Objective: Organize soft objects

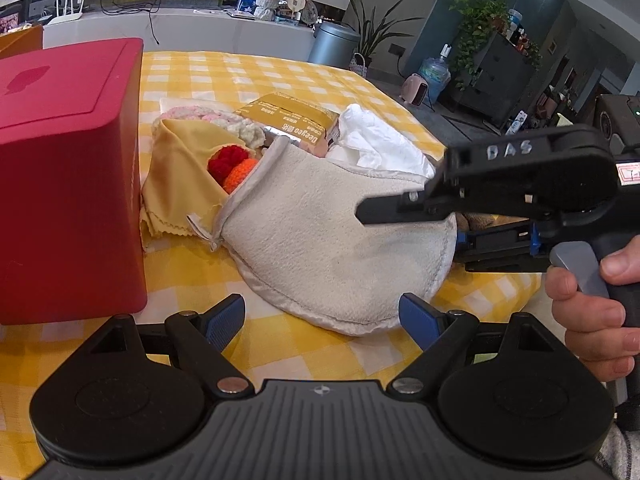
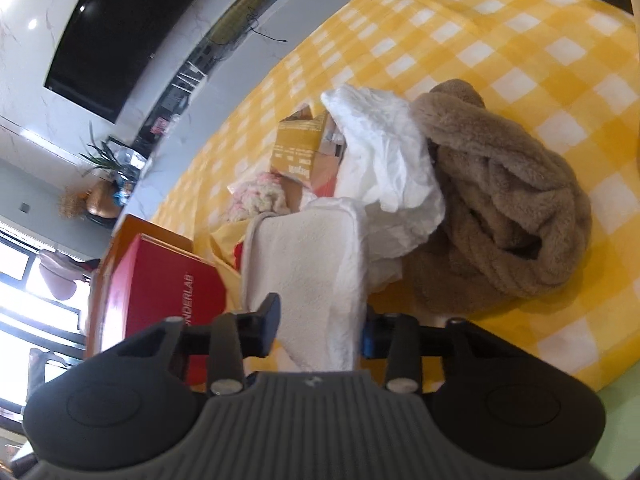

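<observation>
**Soft stuff piled mid-table, right tongs around the cream cloth**

Going left to right on the checked tablecloth [image 1: 288,80]: a closed red box [image 1: 68,176] sits at the left edge, can't see inside it. Right against it is a yellow cloth [image 1: 180,168] with red and orange knitted balls [image 1: 232,166] tucked in its fold, plus a pink-white knitted piece [image 1: 200,114] and a yellow packet [image 1: 288,118] behind. Then the cream cloth [image 1: 332,240], white tissue [image 1: 380,140], and a brown fuzzy scarf [image 2: 504,208] nearest the right edge.

Left gripper [image 1: 322,316] hovers with its fingers spread wide, holding nothing. Right gripper [image 2: 320,328] has its fingers either side of the cream cloth's edge, not visibly squeezed together. There's bare tablecloth along the far and near edges.
</observation>
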`<state>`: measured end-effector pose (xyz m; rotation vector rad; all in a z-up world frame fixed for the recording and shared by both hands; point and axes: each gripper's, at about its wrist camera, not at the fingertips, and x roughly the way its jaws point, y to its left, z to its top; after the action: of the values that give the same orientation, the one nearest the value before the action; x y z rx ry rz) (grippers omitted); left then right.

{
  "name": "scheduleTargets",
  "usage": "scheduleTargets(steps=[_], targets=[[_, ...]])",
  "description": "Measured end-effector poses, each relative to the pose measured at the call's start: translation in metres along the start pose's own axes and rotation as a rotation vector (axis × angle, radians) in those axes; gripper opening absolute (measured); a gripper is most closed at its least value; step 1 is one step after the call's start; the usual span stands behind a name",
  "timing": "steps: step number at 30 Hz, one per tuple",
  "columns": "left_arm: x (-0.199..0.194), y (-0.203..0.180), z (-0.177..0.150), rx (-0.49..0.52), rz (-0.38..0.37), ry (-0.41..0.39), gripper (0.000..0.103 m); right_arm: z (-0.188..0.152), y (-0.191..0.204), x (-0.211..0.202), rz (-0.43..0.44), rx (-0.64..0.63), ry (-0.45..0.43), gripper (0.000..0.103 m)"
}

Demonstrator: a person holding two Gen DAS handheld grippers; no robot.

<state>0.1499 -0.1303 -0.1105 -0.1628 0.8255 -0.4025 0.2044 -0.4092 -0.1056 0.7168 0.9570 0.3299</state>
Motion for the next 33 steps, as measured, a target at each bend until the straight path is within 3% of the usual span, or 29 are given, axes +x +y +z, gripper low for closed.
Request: scheduleTargets(steps=[2, 11, 13, 15, 17, 21, 25, 33], targets=[[-0.001, 0.002, 0.001, -0.012, 0.004, -0.001, 0.102, 0.000, 0.003, -0.002, -0.033, -0.018, -0.010, 0.005], [-0.020, 0.005, 0.003, -0.024, 0.028, -0.038, 0.102, -0.022, 0.030, -0.063, -0.123, -0.116, -0.223, 0.004], [-0.026, 0.001, 0.007, -0.011, 0.043, -0.060, 0.102, -0.027, 0.038, -0.073, -0.205, -0.156, -0.248, 0.004], [-0.032, -0.006, 0.013, 0.009, 0.054, -0.083, 0.102, -0.033, 0.045, -0.075, -0.362, -0.231, -0.244, 0.004], [-0.034, -0.013, 0.021, 0.037, 0.061, -0.102, 0.102, -0.037, 0.041, -0.072, -0.440, -0.250, -0.233, 0.004], [-0.021, -0.024, 0.040, 0.055, 0.089, -0.091, 0.102, -0.034, 0.009, -0.063, -0.442, -0.162, -0.182, 0.004], [0.002, -0.033, 0.061, 0.034, 0.050, -0.058, 0.102, -0.034, -0.005, -0.069, -0.508, -0.141, -0.195, 0.004], [0.059, -0.064, 0.107, 0.050, 0.047, 0.002, 0.102, -0.035, -0.017, -0.070, -0.461, -0.117, -0.189, 0.004]])
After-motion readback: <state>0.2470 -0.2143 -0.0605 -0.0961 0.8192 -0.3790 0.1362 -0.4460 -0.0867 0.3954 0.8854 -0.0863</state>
